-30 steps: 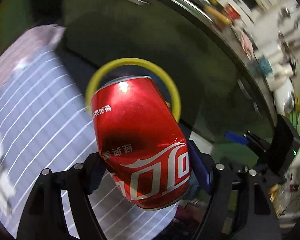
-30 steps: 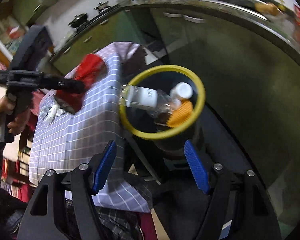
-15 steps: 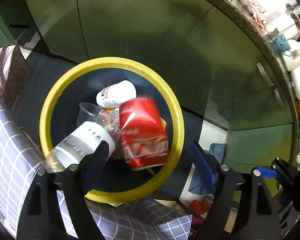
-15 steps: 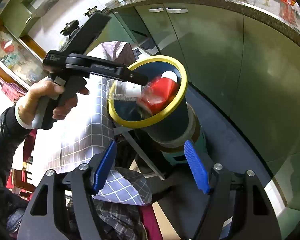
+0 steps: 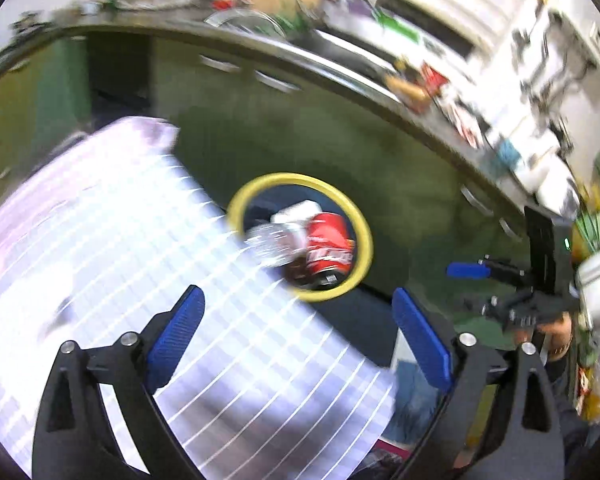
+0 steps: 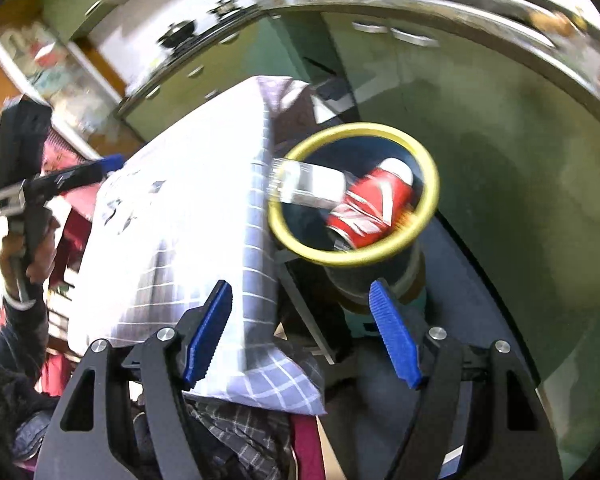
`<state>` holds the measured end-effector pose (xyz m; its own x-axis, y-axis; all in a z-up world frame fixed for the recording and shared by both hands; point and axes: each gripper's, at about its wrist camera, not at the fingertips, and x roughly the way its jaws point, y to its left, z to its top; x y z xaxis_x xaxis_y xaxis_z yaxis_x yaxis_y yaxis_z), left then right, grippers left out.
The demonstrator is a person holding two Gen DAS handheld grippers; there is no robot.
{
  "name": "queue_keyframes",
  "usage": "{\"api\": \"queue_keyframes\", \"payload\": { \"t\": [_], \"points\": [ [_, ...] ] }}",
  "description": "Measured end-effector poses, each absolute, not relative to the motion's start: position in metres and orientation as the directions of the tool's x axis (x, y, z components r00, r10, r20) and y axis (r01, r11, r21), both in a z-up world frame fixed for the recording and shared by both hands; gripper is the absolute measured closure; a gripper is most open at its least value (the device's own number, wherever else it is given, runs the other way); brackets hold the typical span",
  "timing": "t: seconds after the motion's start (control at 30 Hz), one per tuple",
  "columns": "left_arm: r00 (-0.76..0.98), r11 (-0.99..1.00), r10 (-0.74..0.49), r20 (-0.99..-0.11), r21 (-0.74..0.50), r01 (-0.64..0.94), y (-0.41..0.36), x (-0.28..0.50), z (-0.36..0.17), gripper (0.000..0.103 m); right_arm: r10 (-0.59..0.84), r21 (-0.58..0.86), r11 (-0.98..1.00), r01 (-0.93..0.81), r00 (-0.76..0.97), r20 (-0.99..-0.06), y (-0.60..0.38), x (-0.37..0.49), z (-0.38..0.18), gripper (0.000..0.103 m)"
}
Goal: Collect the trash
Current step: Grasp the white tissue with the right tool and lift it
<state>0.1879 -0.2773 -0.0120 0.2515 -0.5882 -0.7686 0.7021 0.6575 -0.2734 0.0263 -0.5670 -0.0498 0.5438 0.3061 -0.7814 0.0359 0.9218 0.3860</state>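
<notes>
While your left claw [image 5: 296,344], just opening, stood spread and empty, only the right view showed your right claw [image 6: 302,334] spread near the bin [image 6: 428,208] holding the red can [image 6: 374,208].

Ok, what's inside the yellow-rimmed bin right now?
A red can lies in the bin beside a clear bottle poking over the rim, with a white-topped item behind. Anything underneath is covered.

You are standing in a home kitchen: green cabinet doors [image 6: 480,92] with metal handles run under a long cluttered counter [image 5: 340,56], a dark pot [image 6: 176,34] sits on the stove (blurred), and a checked tablecloth [image 6: 188,216] covers the surface beside a yellow-rimmed bin [image 6: 432,200].
</notes>
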Motion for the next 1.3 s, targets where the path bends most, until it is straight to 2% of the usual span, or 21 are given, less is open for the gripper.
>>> {"api": "queue_keyframes", "payload": {
  "t": [0.07,0.23,0.43,0.53,0.63,0.7,0.83,0.93,0.97,1.0,1.03,1.07,1.1,1.13,1.3],
  "points": [
    [0.334,0.710,-0.573,-0.748,-0.249,0.659,-0.233,0.177,-0.011,0.008,0.323,0.364,0.931,-0.029,0.531,-0.783,-0.540,0.046,-0.040,0.027],
    [0.523,0.861,-0.442,-0.729,-0.183,0.474,-0.115,0.148,-0.030,0.007,0.398,0.318,0.916,-0.245,0.454,-0.797,-0.445,0.108,-0.027,0.026],
    [0.628,0.953,-0.300,-0.718,-0.200,0.226,-0.005,0.129,-0.055,0.007,0.452,0.254,0.839,-0.481,0.358,-0.817,-0.310,0.197,-0.030,0.026],
    [0.657,0.966,-0.257,-0.708,-0.208,0.154,0.026,0.121,-0.064,0.007,0.442,0.208,0.808,-0.551,0.333,-0.833,-0.250,0.241,-0.043,0.026],
    [0.658,0.957,-0.280,-0.699,-0.255,0.136,0.044,0.117,-0.075,0.007,0.369,0.077,0.801,-0.594,0.388,-0.845,-0.206,0.278,-0.056,0.027],
    [0.651,0.951,-0.297,-0.698,-0.277,0.136,0.050,0.116,-0.079,0.007,0.346,0.044,0.794,-0.606,0.392,-0.852,-0.191,0.299,-0.067,0.027],
    [0.643,0.953,-0.292,-0.708,-0.270,0.136,0.052,0.114,-0.088,0.007,0.290,0.031,0.800,-0.599,0.341,-0.894,-0.174,0.336,-0.097,0.027],
    [0.641,0.953,-0.293,-0.709,-0.270,0.137,0.056,0.116,-0.095,0.007,0.303,0.082,0.804,-0.590,0.287,-0.909,-0.173,0.346,-0.113,0.029],
    [0.640,0.950,-0.300,-0.708,-0.279,0.137,0.058,0.116,-0.096,0.007,0.310,0.099,0.802,-0.589,0.269,-0.912,-0.173,0.347,-0.116,0.036],
    [0.639,0.949,-0.304,-0.707,-0.285,0.136,0.060,0.117,-0.098,0.007,0.316,0.112,0.799,-0.592,0.253,-0.915,-0.171,0.347,-0.118,0.051],
    [0.639,0.948,-0.306,-0.706,-0.289,0.134,0.061,0.117,-0.099,0.007,0.320,0.127,0.795,-0.593,0.231,-0.919,-0.170,0.347,-0.121,0.061],
    [0.639,0.947,-0.307,-0.705,-0.291,0.133,0.061,0.117,-0.099,0.007,0.309,0.119,0.799,-0.589,0.234,-0.922,-0.170,0.345,-0.121,0.074],
    [0.639,0.947,-0.308,-0.705,-0.293,0.132,0.062,0.118,-0.100,0.007,0.312,0.118,0.796,-0.594,0.235,-0.921,-0.170,0.342,-0.121,0.095],
    [0.638,0.946,-0.310,-0.705,-0.296,0.132,0.062,0.117,-0.100,0.007,0.328,0.136,0.791,-0.597,0.227,-0.917,-0.170,0.338,-0.118,0.100],
    [0.642,0.945,-0.314,-0.700,-0.297,0.138,0.061,0.114,-0.097,0.007,0.397,0.156,0.780,-0.606,0.288,-0.871,-0.179,0.305,-0.079,0.099]
  ]
}}
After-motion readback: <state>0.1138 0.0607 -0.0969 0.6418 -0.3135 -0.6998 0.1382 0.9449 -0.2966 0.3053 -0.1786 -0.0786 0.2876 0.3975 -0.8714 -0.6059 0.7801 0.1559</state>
